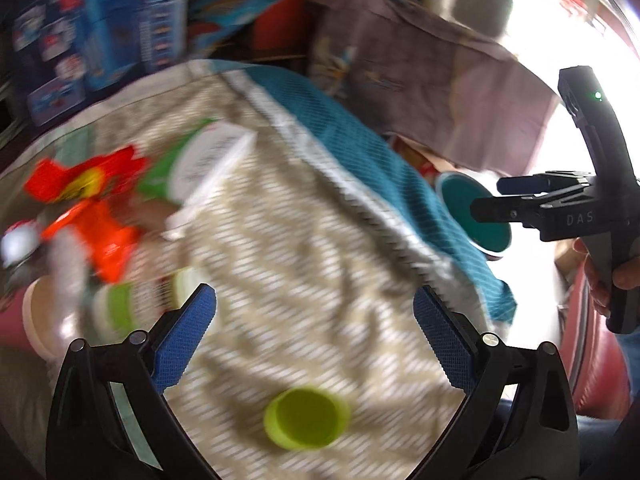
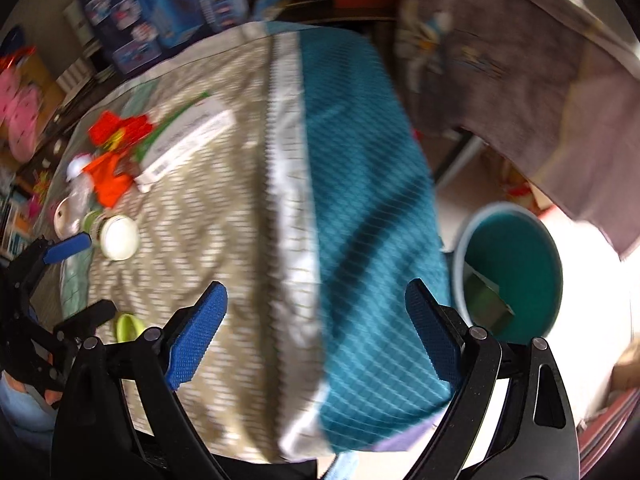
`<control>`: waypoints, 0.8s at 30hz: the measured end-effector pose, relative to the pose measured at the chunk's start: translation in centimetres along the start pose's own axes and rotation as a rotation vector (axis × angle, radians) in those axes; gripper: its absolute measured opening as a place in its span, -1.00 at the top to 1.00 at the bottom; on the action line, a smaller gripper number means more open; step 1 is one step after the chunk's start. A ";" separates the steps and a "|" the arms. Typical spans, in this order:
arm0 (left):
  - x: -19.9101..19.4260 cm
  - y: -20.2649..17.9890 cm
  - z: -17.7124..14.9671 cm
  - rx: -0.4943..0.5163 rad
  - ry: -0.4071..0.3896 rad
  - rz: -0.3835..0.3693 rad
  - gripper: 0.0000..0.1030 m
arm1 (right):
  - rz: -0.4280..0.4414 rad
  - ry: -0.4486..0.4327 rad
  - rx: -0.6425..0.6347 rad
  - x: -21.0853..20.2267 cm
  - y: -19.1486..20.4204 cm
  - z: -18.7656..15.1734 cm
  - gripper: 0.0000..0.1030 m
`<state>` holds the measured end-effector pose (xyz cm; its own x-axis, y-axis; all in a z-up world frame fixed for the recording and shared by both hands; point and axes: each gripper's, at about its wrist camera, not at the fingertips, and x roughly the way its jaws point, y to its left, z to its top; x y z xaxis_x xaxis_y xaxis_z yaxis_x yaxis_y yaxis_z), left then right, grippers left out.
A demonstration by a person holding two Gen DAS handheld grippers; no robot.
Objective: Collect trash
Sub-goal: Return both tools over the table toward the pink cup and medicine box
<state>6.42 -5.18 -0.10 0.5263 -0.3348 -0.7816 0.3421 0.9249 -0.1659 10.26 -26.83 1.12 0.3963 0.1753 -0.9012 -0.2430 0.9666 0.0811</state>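
Note:
My left gripper (image 1: 316, 332) hangs open over a beige patterned cloth (image 1: 304, 240), nothing between its blue pads. A lime-green cap (image 1: 306, 418) lies on the cloth just below it. Further left lie red wrappers (image 1: 92, 184), a white-and-green box (image 1: 200, 164) and blurred bottles. My right gripper (image 2: 316, 332) is open and empty above the cloth's teal edge (image 2: 360, 200). To its right stands a teal bin (image 2: 532, 264) with a greenish box (image 2: 488, 300) inside. The left wrist view shows the right gripper (image 1: 492, 198) in front of that bin (image 1: 456, 192).
Blue printed boxes (image 2: 160, 8) stand behind the table. A grey-brown cloth (image 2: 540, 80) hangs at the back right, above the bin. A white round lid (image 2: 119, 237) sits near the left gripper (image 2: 80, 280). A red striped cushion (image 1: 592, 360) is at the right.

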 end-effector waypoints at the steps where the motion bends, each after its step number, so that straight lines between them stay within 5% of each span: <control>1: -0.4 1.0 -0.3 -0.015 -0.003 0.014 -0.92 | 0.003 0.004 -0.024 0.2 1.1 0.3 -0.68; 9: -4.0 8.5 -2.8 -0.126 -0.027 0.138 -0.92 | 0.012 0.045 -0.210 2.2 8.4 2.5 -0.68; 24: -5.9 18.0 -5.6 -0.333 -0.015 0.287 -0.92 | 0.030 0.095 -0.334 5.2 14.0 4.4 -0.68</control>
<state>5.08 14.44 -1.89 0.5754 -0.0561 -0.8160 -0.0879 0.9876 -0.1299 12.81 -11.57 -0.59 0.3043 0.1698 -0.9373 -0.5357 0.8442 -0.0210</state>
